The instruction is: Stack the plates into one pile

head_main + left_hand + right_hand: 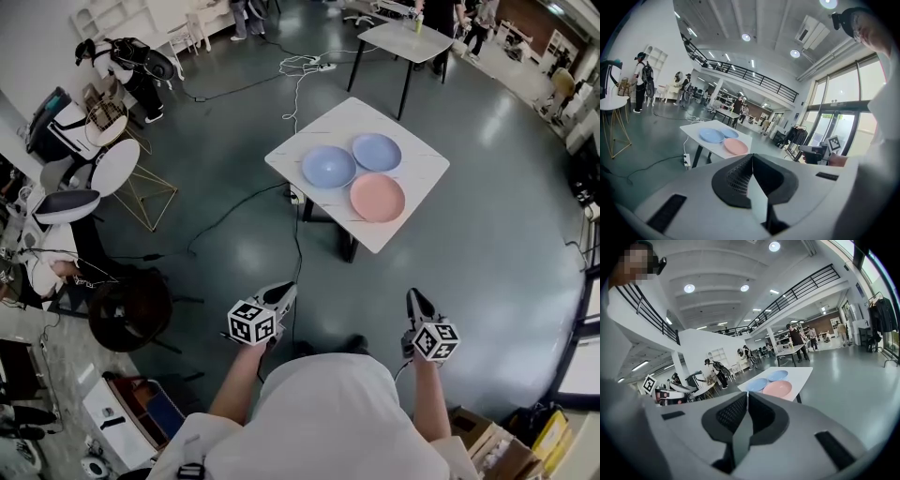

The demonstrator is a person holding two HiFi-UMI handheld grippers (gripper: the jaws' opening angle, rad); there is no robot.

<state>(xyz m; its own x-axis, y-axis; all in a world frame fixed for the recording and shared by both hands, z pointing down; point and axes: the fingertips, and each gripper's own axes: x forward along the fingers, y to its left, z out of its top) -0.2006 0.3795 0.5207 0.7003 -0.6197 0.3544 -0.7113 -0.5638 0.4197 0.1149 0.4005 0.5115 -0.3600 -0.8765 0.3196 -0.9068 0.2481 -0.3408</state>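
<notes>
Pink plate [377, 198] and two blue ones lie singly on the white table [422, 169]; none are stacked. The left blue plate [328, 167] and far blue plate [376, 152] have rims close together or just touching, and I cannot tell which. The pink one lies nearest the table edge that faces the person.

Left gripper [284, 292]: jaws pressed together, nothing between them. Right gripper [413, 298]: likewise closed and empty. Both are held out in front of the body, pointing toward the table and well apart from it. Stacking is not begun; I judge this to be the approach.

Risks from here:
- Jaws arrive closed. Unless opened before a rim is reached, the tips would shove a plate rather than take it, and the tabletop looks smooth enough for a plate to slide.
- The pink plate sits near the edge, so a push or clumsy lift could carry it off the table.
- Plates are crowded, so taking one rim may knock its neighbour.
- A shallow pinch on a thin rim may let the plate tilt, slip out and drop onto the one beneath.
- A black cable [234, 211] crosses the floor [487, 281] toward the table's foot and could catch a shoe on the walk in.
</notes>
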